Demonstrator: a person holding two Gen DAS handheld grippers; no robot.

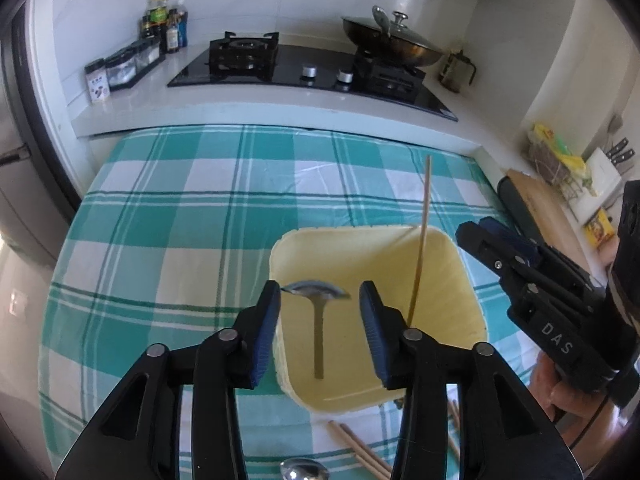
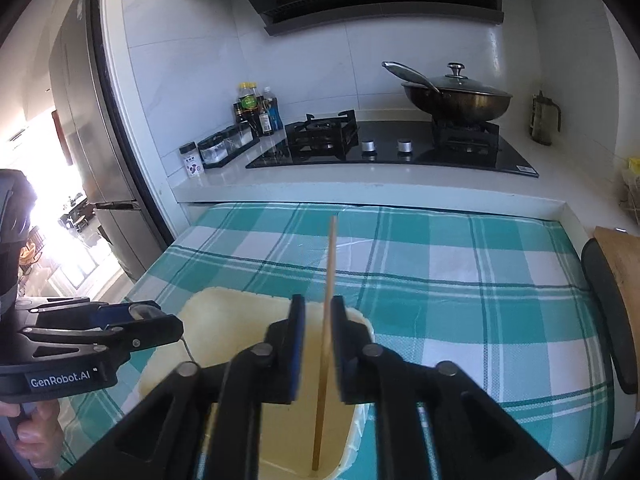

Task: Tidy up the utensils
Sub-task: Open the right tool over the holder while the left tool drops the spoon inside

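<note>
Utensils go into the pale yellow square plastic bin on the teal checked tablecloth. Left gripper stands released over it, jaws clear of the steel spoon, which hangs bowl-up between them, probably dropping. Right gripper is also unclenched around 1 wooden chopstick, upright, leaning toward the 1 o'clock corner. More chopsticks wait at 6 o'clock. Open cloth lies toward 12 o'clock.

Bright daylight, doorway glare blown out – fisheye-bent edges, slight motion blur
</note>
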